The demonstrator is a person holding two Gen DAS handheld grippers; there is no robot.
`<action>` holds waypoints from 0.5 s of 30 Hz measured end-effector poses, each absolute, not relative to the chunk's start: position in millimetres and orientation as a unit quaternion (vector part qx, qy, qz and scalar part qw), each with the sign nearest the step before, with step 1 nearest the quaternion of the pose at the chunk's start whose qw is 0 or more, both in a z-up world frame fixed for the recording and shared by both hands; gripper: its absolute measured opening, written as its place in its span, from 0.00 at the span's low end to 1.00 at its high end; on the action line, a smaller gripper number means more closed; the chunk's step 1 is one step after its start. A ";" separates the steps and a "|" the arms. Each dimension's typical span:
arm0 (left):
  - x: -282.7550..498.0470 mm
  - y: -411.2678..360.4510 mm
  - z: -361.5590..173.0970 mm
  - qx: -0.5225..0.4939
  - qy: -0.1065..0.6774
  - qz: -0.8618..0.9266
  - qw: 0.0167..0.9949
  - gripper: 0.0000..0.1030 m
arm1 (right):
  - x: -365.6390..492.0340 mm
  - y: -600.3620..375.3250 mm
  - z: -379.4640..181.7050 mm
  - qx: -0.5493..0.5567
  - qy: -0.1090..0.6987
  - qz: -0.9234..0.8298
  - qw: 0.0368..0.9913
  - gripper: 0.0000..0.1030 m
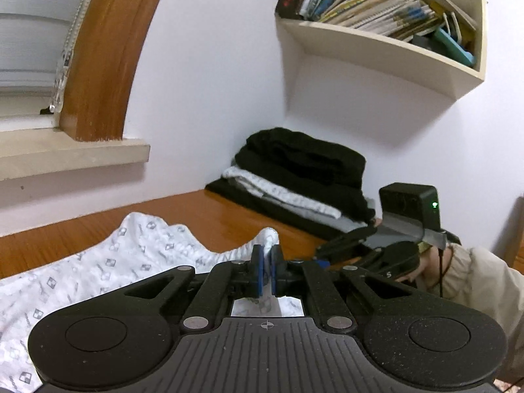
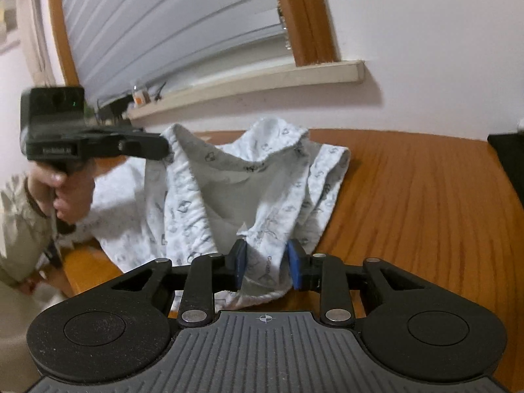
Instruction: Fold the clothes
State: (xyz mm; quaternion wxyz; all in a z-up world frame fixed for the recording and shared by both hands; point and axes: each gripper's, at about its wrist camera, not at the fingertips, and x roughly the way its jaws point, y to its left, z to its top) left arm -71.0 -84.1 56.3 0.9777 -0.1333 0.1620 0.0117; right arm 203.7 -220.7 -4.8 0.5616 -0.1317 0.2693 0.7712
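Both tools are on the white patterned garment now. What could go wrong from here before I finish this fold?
1. The right tool has its jaws apart with cloth between them; the patterned garment may slip out if you lift before closing.
2. The left tool is shut on only a narrow pinch of the edge; a hard pull could free it.
3. The stack of folded clothes sits on the same wooden table; a wide sweep could knock it over.

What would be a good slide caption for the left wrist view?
Left gripper pinches a white patterned garment over a wooden table, folded clothes stacked behind.
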 end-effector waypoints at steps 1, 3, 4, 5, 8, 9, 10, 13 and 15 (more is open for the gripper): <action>-70.0 -84.5 56.8 -0.132 0.162 0.009 0.978 0.04 | 202.8 -217.3 -5.7 -0.137 0.273 0.770 0.560 0.29; -68.5 -86.4 56.9 -0.132 0.160 0.009 0.978 0.04 | 200.3 -214.0 -6.3 -0.143 0.273 0.770 0.558 0.27; -68.0 -87.6 56.9 -0.133 0.159 0.009 0.978 0.04 | 199.2 -216.8 -3.5 -0.143 0.266 0.779 0.549 0.18; -67.5 -88.5 56.9 -0.133 0.158 0.009 0.978 0.04 | 198.3 -221.7 0.4 -0.140 0.258 0.793 0.534 0.14; -64.6 -89.4 57.4 -0.133 0.156 0.009 0.979 0.04 | 200.4 -235.8 14.5 -0.141 0.268 0.824 0.478 0.11; -62.9 -90.1 57.4 -0.132 0.156 0.008 0.979 0.04 | 200.9 -237.2 15.6 -0.153 0.274 0.823 0.473 0.11; -58.7 -91.3 56.6 -0.127 0.161 0.007 0.979 0.04 | 200.5 -236.8 14.9 -0.171 0.278 0.819 0.473 0.12; -48.4 -90.7 53.2 -0.121 0.175 0.009 0.977 0.04 | 203.3 -233.5 9.2 -0.201 0.292 0.801 0.482 0.20; -42.1 -89.3 50.6 -0.120 0.185 0.012 0.975 0.04 | 208.0 -238.2 13.3 -0.194 0.283 0.795 0.500 0.34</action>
